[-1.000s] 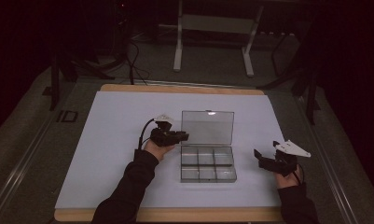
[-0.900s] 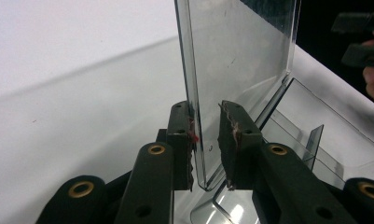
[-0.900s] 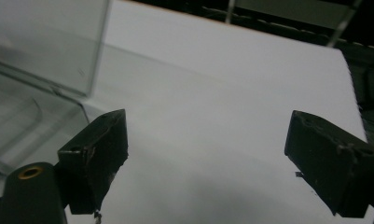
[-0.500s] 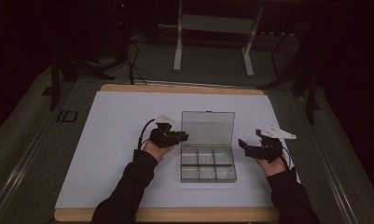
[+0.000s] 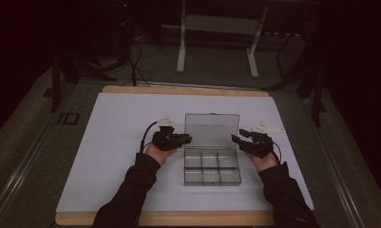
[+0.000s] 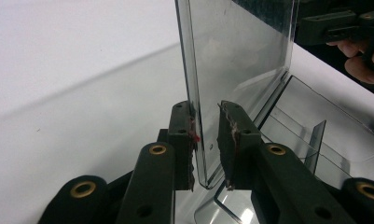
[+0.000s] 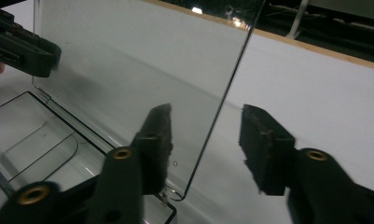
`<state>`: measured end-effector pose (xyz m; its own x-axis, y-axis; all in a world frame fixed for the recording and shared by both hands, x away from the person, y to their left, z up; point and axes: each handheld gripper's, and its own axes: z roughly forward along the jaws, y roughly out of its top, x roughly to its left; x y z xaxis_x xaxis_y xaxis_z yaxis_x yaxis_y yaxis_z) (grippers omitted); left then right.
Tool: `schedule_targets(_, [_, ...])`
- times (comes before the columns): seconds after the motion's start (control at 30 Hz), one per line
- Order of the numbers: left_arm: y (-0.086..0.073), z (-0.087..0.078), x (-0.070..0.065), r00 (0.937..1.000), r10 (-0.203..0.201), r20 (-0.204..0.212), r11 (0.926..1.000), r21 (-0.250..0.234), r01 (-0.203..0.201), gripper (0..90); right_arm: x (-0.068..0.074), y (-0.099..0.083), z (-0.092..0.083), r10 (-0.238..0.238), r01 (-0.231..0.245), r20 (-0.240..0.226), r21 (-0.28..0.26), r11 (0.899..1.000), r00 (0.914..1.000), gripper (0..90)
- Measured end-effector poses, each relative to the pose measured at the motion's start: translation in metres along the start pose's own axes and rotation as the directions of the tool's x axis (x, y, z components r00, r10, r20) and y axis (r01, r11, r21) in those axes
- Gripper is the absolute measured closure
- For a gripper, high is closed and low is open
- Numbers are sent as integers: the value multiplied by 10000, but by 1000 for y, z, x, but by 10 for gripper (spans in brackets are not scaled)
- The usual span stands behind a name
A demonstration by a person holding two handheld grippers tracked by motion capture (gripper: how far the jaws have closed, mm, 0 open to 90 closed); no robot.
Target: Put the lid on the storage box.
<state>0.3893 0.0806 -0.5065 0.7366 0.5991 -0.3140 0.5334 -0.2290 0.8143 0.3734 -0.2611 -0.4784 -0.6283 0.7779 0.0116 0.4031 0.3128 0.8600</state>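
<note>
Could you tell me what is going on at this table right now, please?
A person works on a clear plastic compartment box that sits open on the white table, its lid standing upright. The left gripper has its jaws on either side of the lid's left edge, one pad touching it and a small gap at the other. The right gripper straddles the lid's right edge with its jaws wide apart. The compartments look empty.

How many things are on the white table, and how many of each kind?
Clear plastic boxes: 1 (open lid standing up, six compartments)
Black tools: 2, the left tool and the right tool, one at each side of the lid
Total: 3
</note>
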Motion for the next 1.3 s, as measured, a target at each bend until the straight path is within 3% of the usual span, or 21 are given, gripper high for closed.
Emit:
schedule_targets(0.2, [0, -1, -1, 9999, 141, 1, 9999, -22, -141, 766, -2, -1, 6, 54, -46, -332, 233, 9997, 9994, 718])
schedule_targets(0.4, [2, -2, -2, 9999, 130, -58, 9999, -85, -131, 764, -6, -1, 3, 214, -203, -496, 224, 9995, 9985, 772])
schedule_targets(0.6, [5, -10, -6, 9996, 190, -224, 9992, -344, -198, 764, -3, 0, -2, 24, -14, -488, 203, 9998, 9988, 787])
schedule_targets(1.13, [1, -24, -18, 9956, 799, -483, 9962, -305, -814, 802, 1, -5, -17, -18, 10, -957, -81, 10000, 9954, 802])
schedule_targets(1.3, [-3, -29, -19, 9957, 809, -444, 9961, -305, -823, 823, 1, -7, -23, -116, 102, -997, -141, 9998, 9950, 810])
